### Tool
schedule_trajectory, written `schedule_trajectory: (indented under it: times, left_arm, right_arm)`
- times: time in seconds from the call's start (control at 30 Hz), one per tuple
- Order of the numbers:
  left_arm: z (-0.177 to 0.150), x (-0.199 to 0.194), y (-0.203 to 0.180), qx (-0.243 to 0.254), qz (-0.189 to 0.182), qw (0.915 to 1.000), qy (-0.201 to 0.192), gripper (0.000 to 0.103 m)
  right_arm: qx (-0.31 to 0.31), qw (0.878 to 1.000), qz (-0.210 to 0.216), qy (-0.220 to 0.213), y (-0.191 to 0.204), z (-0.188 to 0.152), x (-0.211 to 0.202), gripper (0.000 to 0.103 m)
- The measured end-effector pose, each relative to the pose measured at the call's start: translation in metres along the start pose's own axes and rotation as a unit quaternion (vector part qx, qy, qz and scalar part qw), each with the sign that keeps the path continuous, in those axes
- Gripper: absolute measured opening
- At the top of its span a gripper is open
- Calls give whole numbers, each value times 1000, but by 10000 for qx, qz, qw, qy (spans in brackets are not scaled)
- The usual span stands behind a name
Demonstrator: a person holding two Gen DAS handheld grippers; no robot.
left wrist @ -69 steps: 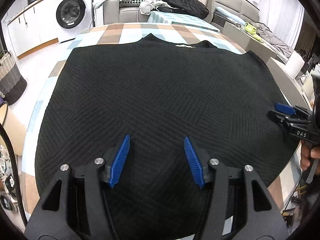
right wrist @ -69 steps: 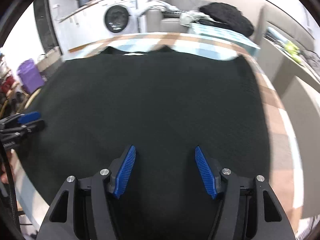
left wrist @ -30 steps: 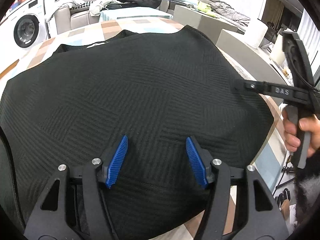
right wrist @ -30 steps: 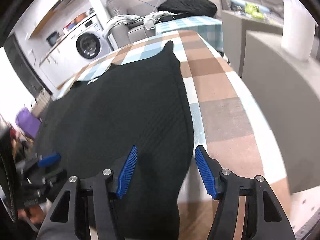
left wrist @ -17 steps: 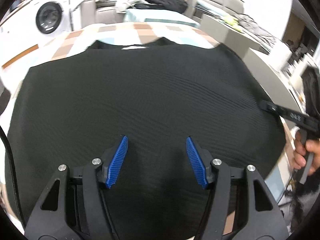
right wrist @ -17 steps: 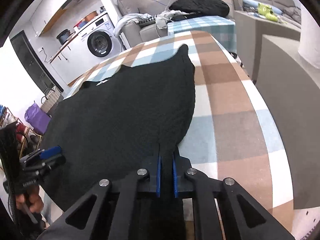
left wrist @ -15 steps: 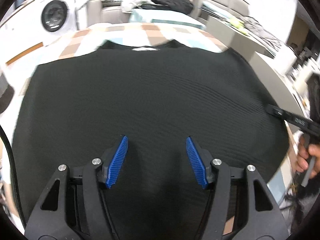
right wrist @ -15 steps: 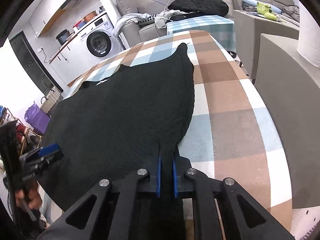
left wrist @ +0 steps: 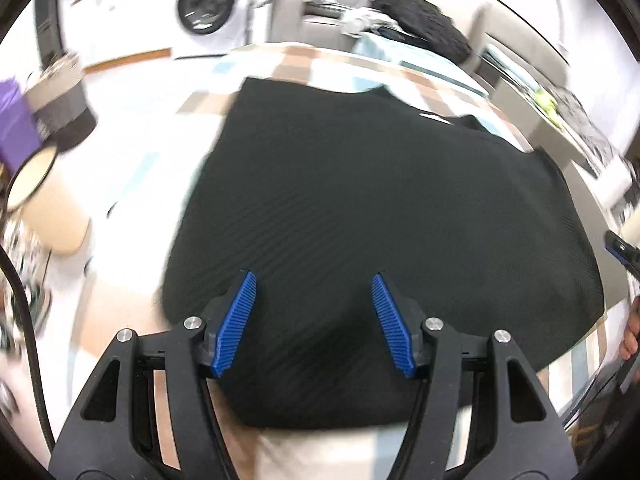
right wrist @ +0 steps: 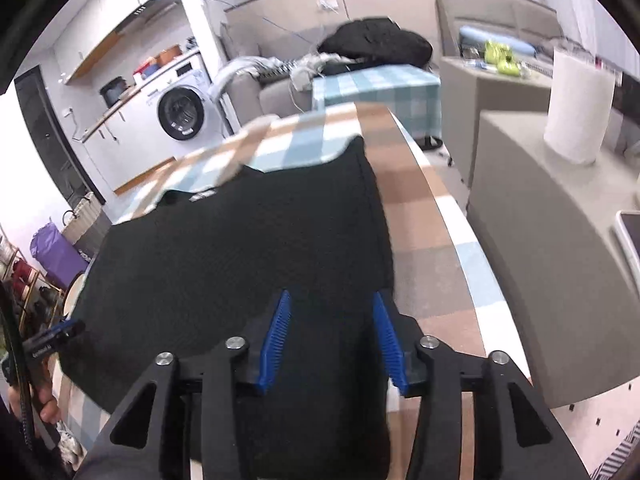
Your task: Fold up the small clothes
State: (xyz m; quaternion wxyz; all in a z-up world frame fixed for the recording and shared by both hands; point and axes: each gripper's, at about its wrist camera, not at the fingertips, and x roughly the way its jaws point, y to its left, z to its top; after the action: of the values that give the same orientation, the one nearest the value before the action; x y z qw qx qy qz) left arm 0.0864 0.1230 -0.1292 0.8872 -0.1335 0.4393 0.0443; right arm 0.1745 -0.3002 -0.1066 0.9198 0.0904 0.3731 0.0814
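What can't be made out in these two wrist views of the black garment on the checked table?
- Left wrist view: the black garment's near hem is hidden behind the left tongs; motion blur smears its weave.
- Right wrist view: the garment's near right edge lies between the opening right tongs; whether the pads still touch it is unclear.
- Neck label: too small to read.
- Checked table: its near edge is cut off.

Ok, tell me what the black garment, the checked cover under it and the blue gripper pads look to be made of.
Black garment: a matte knit or textured woven cloth, going by its fine diagonal ribbing; soft, since it drapes over the edge.
Checked cover: smooth, flat brown, blue and white squares; cloth or vinyl, I cannot tell which.
Blue gripper pads: ridged, matte, likely moulded plastic or rubber.
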Motion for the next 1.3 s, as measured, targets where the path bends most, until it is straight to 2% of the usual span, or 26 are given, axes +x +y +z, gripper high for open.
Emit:
schedule_trajectory:
  times: [0.07,0.13,0.27,0.37,0.5,0.67,0.7,0.73,0.8,0.87,1.03,1.23,1.3]
  left_arm:
    - [-12,-14,22,-364,-80,9993,20,60]
    - [-25,-25,39,-637,-165,9978,37,60]
    - [-52,-32,64,-1193,-615,9905,285,60]
    - [-55,-33,71,-1349,-959,9860,192,60]
    - [-42,-18,63,-1121,-941,9892,-12,60]
    - [-2,17,24,-743,-785,9939,-229,58]
    - [8,23,17,-643,-791,9943,-326,47]
    - [13,27,12,-573,-716,9951,-378,26]
    - [17,25,3,-422,-639,9958,-497,16]
    - [20,16,4,-409,-497,9957,-668,15]
    - [11,5,30,-651,-443,9952,-584,15]
    - [22,-20,11,-201,-464,9939,-981,14]
    - [27,-20,8,-171,-473,9944,-935,15]
  right_arm:
    - [8,9999,66,-86,7,-1,-10,65]
    - [-37,9995,303,-55,22,-3,-13,65]
    - [-225,9978,613,101,54,-9,-5,66]
    - [-348,9957,818,255,79,-13,6,66]
    - [-663,9909,1111,374,114,-22,14,66]
    - [-920,9873,1123,642,141,-28,36,66]
    - [-959,9871,1095,667,144,-29,39,66]
    - [-973,9873,1069,660,148,-30,41,66]
    - [-962,9871,1066,709,151,-31,45,66]
    - [-973,9876,976,758,152,-32,49,66]
    - [-1094,9864,663,1033,150,-40,64,66]
    - [-1152,9855,695,1035,149,-44,67,67]
    - [-1108,9856,748,1040,148,-44,67,68]
